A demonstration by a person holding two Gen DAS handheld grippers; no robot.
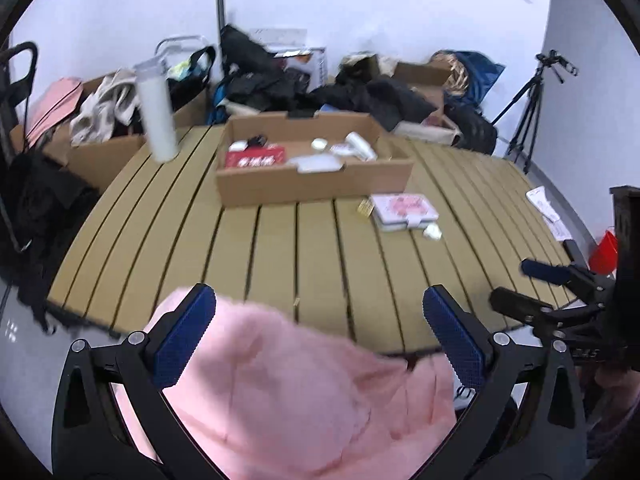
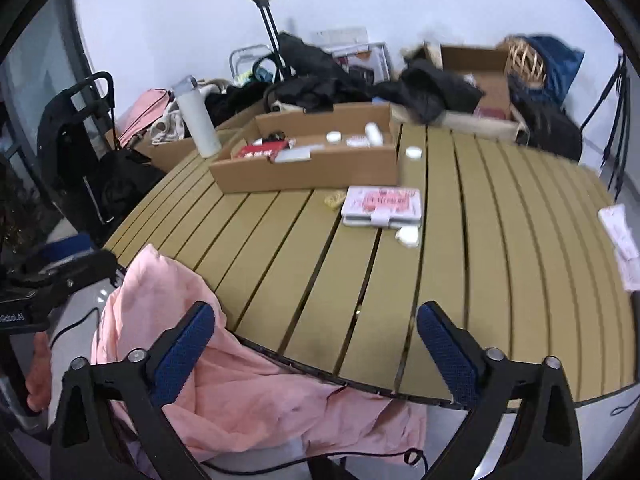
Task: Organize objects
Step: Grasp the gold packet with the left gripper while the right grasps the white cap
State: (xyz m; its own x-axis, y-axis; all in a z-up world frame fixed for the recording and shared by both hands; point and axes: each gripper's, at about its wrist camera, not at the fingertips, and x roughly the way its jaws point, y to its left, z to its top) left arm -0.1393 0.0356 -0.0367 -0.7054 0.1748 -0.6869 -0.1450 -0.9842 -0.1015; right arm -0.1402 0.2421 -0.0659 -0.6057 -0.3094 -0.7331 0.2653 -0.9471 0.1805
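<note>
Pink garment (image 2: 240,392) hangs off the table (image 2: 500,240) edge, both the left gripper (image 1: 320,344) and right gripper (image 2: 316,352) spread wide, so grabbing it looks next.

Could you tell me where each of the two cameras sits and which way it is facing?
Left wrist: on the left gripper, near the table edge, facing across it to the cardboard box; its open jaws and the right gripper show.
Right wrist: on the right gripper, facing likewise; its open jaws show.
Shared: pink garment, white bottle, box.
</note>
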